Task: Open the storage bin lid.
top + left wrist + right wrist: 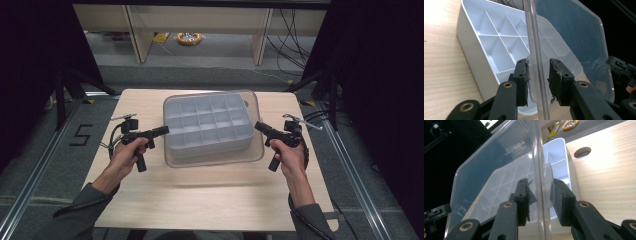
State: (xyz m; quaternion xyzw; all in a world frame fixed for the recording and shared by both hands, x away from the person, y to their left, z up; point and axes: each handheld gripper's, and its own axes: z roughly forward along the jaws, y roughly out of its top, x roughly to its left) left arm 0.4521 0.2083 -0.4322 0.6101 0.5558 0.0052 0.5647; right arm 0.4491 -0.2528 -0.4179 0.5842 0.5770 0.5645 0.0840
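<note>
- High view: a white compartment box [207, 125] sits on the middle of the light wooden table [200, 200], and a clear lid [252, 107] hovers over it, a little larger than the box and shifted toward the person's side, so its near edge overhangs the box front
- The left gripper [162, 131] comes in from the left, held in the person's left hand [129, 156], with its tips at the lid's left edge; the right gripper [260, 126] comes in from the right in the right hand [289, 154], tips at the lid's right edge
- A cable [112, 140] loops off the left gripper, and beyond the table, on the floor, lies a yellow ring-shaped thing [189, 38]
- Left gripper view: the two black jaws rise from the bottom and pinch a small tab on the lid's rim [536, 75]; the gripper is closed on the clear lid, which runs edge-on up the picture, with the divided box below and to the left of it on the table
- The other gripper shows dimly through the lid at the far right
- Right gripper view: the same picture mirrored, jaws clamped on the tab at the lid's opposite rim [541, 192], the box beneath, and a round hole [582, 152] in the table beside the box
</note>
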